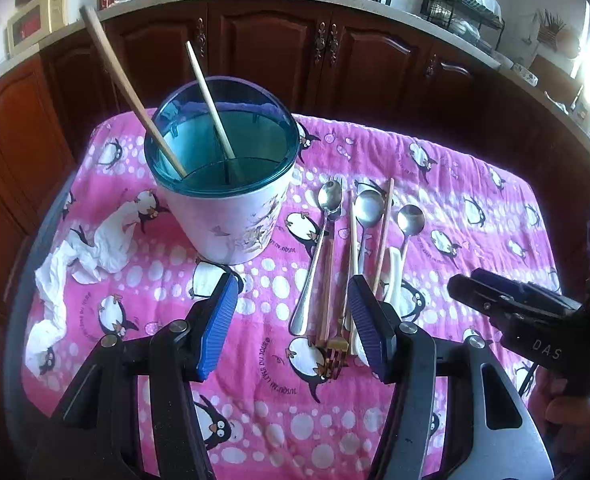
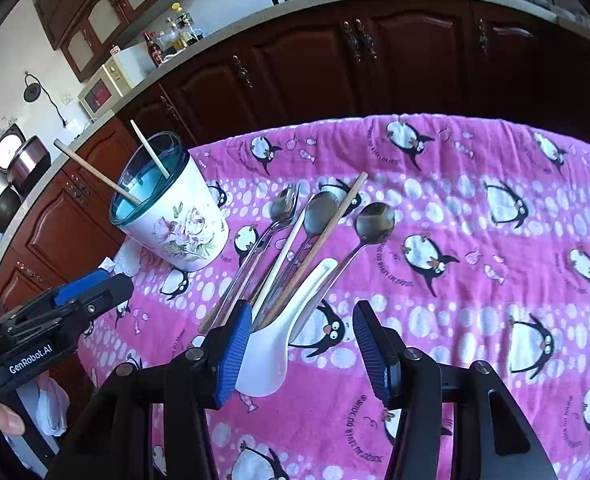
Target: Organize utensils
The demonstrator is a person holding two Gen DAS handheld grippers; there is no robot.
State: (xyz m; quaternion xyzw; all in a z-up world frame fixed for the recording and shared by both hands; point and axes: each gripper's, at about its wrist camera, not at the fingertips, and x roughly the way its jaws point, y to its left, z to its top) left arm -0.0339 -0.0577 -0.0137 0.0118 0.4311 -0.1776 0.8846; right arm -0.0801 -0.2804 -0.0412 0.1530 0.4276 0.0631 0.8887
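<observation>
Plainly, the next pick turns on how the loose utensils lie: they rest in a tight bundle on the pink penguin cloth (image 1: pixel 455 184) covering the surface, long axes running away from both tools, bowls at the far end and handles toward the cameras. The right tool (image 2: pixel 301 354) is nearer, hanging just over the near end of the bundle with the white ceramic spoon (image 2: pixel 279 344) between its spread blue pads, not pressed by them as far as I can tell. The left tool (image 1: pixel 293 326) also stands open and empty, the bundle's handles lying just inside its right pad. Counted on the cloth: three metal spoons (image 1: pixel 410 220), one white ceramic spoon, at least three chopsticks (image 1: pixel 383 232), and one fork (image 1: pixel 333 354), partly hidden. The floral cup (image 1: pixel 225 184) stands to the left, already holding two sticks (image 1: pixel 211 104). A crumpled tissue (image 1: pixel 83 256) lies beyond it.
</observation>
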